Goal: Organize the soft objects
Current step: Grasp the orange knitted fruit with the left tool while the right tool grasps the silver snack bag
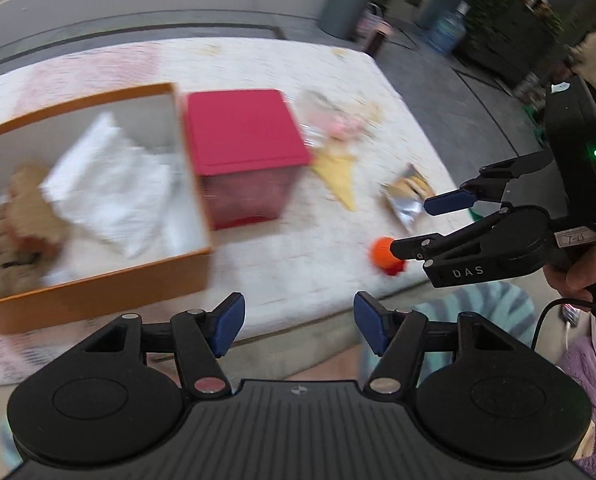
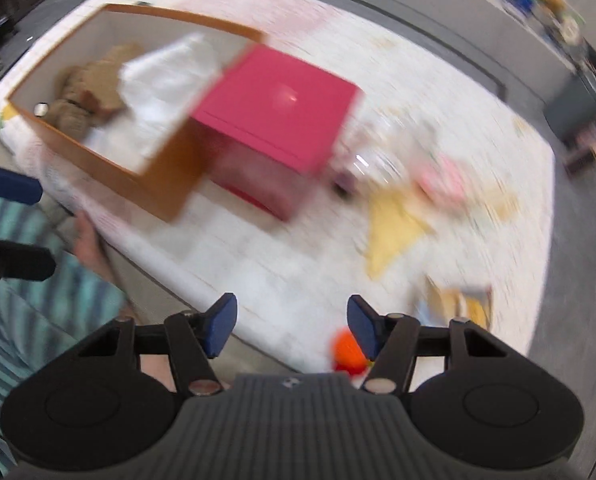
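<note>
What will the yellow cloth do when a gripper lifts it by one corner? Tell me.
The yellow cloth lies flat and creased on the table, so it is probably floppy and would drape. It looks thin, likely light. It may drag rather than roll.

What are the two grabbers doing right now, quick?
Left gripper: open, holding nothing.
Right gripper: open, holding nothing; the orange toy sits below it on the table.

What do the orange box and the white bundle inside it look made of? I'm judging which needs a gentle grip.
The orange box looks like rigid cardboard, matte, with straight flat walls and a pale lining. The white bundle looks like soft cloth or padding, going by its folds and creases, though blur leaves the exact fabric unclear.
</note>
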`<state>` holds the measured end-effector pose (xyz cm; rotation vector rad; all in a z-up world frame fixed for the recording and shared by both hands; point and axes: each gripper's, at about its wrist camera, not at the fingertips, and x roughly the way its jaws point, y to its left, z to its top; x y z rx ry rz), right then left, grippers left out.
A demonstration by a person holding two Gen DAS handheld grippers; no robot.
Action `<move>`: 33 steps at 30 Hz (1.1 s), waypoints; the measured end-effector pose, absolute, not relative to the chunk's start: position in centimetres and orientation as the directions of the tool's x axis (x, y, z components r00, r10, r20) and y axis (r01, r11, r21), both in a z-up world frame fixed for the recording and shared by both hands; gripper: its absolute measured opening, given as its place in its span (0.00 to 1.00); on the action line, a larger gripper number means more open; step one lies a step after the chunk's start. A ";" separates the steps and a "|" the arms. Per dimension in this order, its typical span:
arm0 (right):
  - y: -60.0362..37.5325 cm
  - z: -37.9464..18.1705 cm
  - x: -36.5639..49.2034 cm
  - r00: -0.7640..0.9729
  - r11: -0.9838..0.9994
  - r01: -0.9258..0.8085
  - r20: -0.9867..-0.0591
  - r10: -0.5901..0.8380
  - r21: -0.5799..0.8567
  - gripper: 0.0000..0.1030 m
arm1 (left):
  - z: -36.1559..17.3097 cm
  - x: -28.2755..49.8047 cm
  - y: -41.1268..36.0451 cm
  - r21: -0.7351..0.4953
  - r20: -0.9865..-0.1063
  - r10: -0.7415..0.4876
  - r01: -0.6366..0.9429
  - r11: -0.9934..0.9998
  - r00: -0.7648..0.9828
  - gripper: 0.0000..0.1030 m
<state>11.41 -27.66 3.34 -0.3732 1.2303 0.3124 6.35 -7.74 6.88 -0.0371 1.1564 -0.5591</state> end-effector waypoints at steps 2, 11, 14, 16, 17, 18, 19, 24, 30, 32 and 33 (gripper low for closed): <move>-29.6 2.7 11.2 0.294 0.913 -0.395 -0.956 0.016 -0.105 0.53 | 6.0 6.5 -9.9 -0.330 -0.853 -0.457 0.417 0.847 0.254 0.70; -37.8 -1.0 9.5 0.244 0.949 -0.296 -0.969 -0.039 -0.113 0.36 | 0.3 7.5 -19.1 -0.406 -0.848 -0.514 0.467 0.786 0.129 0.69; -40.0 -2.3 9.4 0.224 0.957 -0.272 -0.974 -0.042 -0.103 0.27 | -1.8 8.2 -21.5 -0.405 -0.854 -0.507 0.461 0.789 0.119 0.70; -41.3 -3.3 9.4 0.209 0.963 -0.253 -0.977 -0.036 -0.089 0.25 | -2.9 8.8 -22.8 -0.392 -0.860 -0.494 0.458 0.798 0.125 0.70; -41.8 -3.7 9.5 0.203 0.965 -0.246 -0.979 -0.036 -0.087 0.25 | -3.5 9.1 -23.3 -0.387 -0.864 -0.488 0.454 0.802 0.125 0.70; -42.2 -4.1 9.5 0.198 0.967 -0.239 -0.980 -0.036 -0.084 0.25 | -4.1 9.2 -23.8 -0.384 -0.867 -0.483 0.452 0.805 0.124 0.70; -42.6 -4.5 9.5 0.195 0.969 -0.234 -0.980 -0.035 -0.081 0.25 | -4.7 9.5 -24.3 -0.385 -0.869 -0.481 0.449 0.806 0.117 0.70; -44.2 -6.1 10.2 0.174 0.974 -0.218 -0.984 -0.026 -0.065 0.25 | -6.6 10.2 -26.3 -0.352 -0.885 -0.449 0.458 0.816 0.120 0.70; -45.3 -6.9 11.5 0.172 0.976 -0.209 -0.985 -0.019 -0.055 0.25 | -8.1 11.0 -28.2 -0.328 -0.899 -0.424 0.474 0.817 0.111 0.59; -45.5 -7.0 12.0 0.174 0.976 -0.210 -0.985 -0.018 -0.055 0.29 | -8.6 11.0 -28.7 -0.317 -0.906 -0.411 0.484 0.816 0.100 0.53; -45.6 -7.1 12.3 0.175 0.976 -0.210 -0.984 -0.018 -0.055 0.32 | -8.8 11.0 -28.8 -0.320 -0.907 -0.411 0.482 0.816 0.093 0.52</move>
